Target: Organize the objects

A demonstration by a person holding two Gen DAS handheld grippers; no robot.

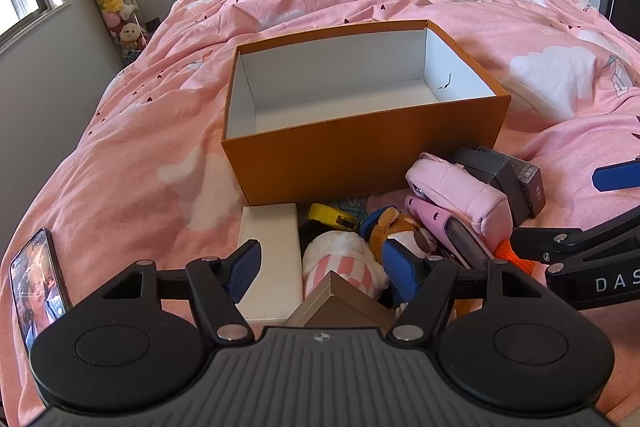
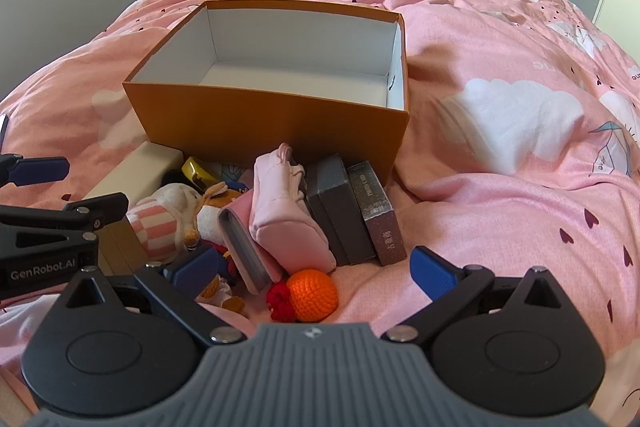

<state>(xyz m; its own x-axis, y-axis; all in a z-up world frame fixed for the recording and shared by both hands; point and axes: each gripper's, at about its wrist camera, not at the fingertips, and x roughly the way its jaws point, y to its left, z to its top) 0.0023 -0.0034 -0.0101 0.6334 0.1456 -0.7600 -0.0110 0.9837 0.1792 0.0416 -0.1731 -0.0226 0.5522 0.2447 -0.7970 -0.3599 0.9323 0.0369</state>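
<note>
A pink quilt (image 2: 500, 39) printed with white clouds and small dark hearts fills both views. On it stands an orange cardboard box (image 1: 360, 155), open at the top with a white, bare inside; in the right wrist view its long axis runs from about 9 to 3 o'clock, tipped slightly toward 4; in the left wrist view it sits just above centre, toward 12.

Against the box's near wall, toward 6 o'clock, lies the heap: a white rectangular box (image 1: 272, 251) at the left, long axis pointing toward 12; two dark grey boxes (image 2: 352, 211) side by side at the right, long axes running 12 to 6; a pink fabric pouch (image 2: 288, 215) leaning beside them; a pink-striped plush toy (image 2: 160, 215); a yellow tape measure (image 2: 198, 169) near the box wall; an orange crocheted ball (image 2: 312, 295) nearest the camera.

The left gripper (image 1: 320, 263) hovers over the plush with its jaws spread apart, holding nothing; the right gripper (image 2: 312, 273) hangs above the ball, jaws likewise wide and unladen; a phone (image 1: 36, 287) stands at 8 o'clock.
</note>
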